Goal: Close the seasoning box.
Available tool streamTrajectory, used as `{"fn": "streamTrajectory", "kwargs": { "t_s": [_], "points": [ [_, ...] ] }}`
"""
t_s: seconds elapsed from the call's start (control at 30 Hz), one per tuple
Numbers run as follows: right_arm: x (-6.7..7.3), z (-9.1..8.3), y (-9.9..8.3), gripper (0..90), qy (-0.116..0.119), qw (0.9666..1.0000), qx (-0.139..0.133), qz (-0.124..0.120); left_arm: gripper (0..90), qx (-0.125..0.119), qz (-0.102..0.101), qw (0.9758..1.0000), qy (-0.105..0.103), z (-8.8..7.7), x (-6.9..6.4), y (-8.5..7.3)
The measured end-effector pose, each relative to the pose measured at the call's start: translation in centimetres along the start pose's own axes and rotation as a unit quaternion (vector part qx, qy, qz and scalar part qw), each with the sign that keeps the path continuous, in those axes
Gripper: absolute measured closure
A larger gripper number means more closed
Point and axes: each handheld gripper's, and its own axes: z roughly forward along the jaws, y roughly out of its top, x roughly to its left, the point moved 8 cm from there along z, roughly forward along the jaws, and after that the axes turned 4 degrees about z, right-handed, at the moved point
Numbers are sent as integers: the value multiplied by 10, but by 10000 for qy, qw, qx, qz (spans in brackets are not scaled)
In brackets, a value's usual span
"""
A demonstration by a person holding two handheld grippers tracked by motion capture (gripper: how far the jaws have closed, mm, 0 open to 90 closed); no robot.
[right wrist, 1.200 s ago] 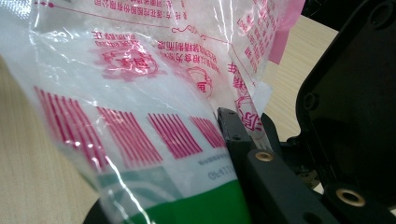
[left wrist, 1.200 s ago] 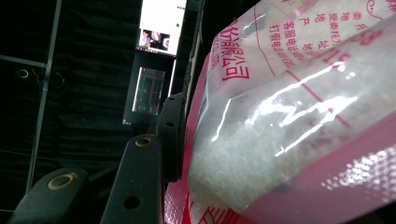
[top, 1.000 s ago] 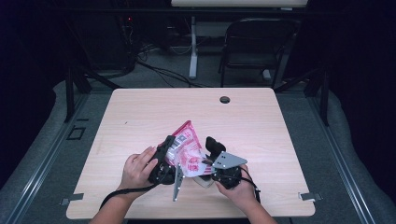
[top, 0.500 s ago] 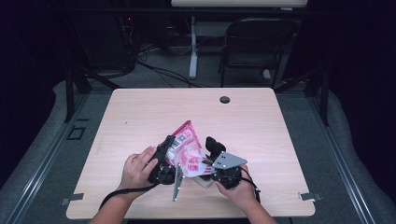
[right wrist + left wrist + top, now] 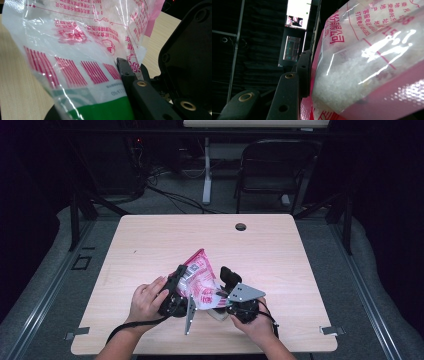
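On the wooden table (image 5: 150,245), near your edge, you hold the pink and clear bag (image 5: 197,277) of white grains lifted and tilted between both tools. Your left gripper (image 5: 176,292) is clamped on its side, and your right gripper (image 5: 227,292) pinches its lower edge tightly.

A pale wooden tabletop (image 5: 150,245) stood on grey floor, a round cable hole (image 5: 241,226) near its far edge. Beyond it stood a dark folding chair (image 5: 272,175); cables (image 5: 170,195) trailed across the floor nearby.
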Motion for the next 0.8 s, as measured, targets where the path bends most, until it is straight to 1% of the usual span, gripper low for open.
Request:
{"fn": "streamTrajectory", "kwargs": {
  "t_s": [0.07,0.13,0.23,0.3,0.37,0.4,0.47,0.5,0.73,0.8],
  "points": [
    [0,0,0,873,-5,10000,-1,2,654,-26,8,10000,17,1,0,0],
    [0,-1,0,873,-15,10000,-10,14,655,0,10,10000,-16,1,-1,0],
    [0,-1,0,873,-20,10000,1,2,654,-28,-23,10000,-15,2,-1,0],
    [0,-1,0,873,-9,10000,-14,19,652,-24,27,10000,10,1,0,1],
    [0,-1,0,873,-10,10000,-10,20,648,-4,26,10000,1,1,0,1],
    [0,-1,0,873,-17,10000,-10,26,648,-40,38,10000,28,1,0,2],
    [-1,-2,-1,873,-34,10000,-5,26,647,-9,68,10000,1,1,0,2],
    [-1,-1,-1,874,-38,10000,-5,36,646,-2,44,10000,-26,1,-1,2],
    [-2,-2,-2,874,-45,10000,2,73,646,-41,87,9999,-47,3,-1,3],
    [-2,-2,-1,874,-40,9999,-7,96,646,-68,68,9999,-70,4,-1,2]
  ]
}}
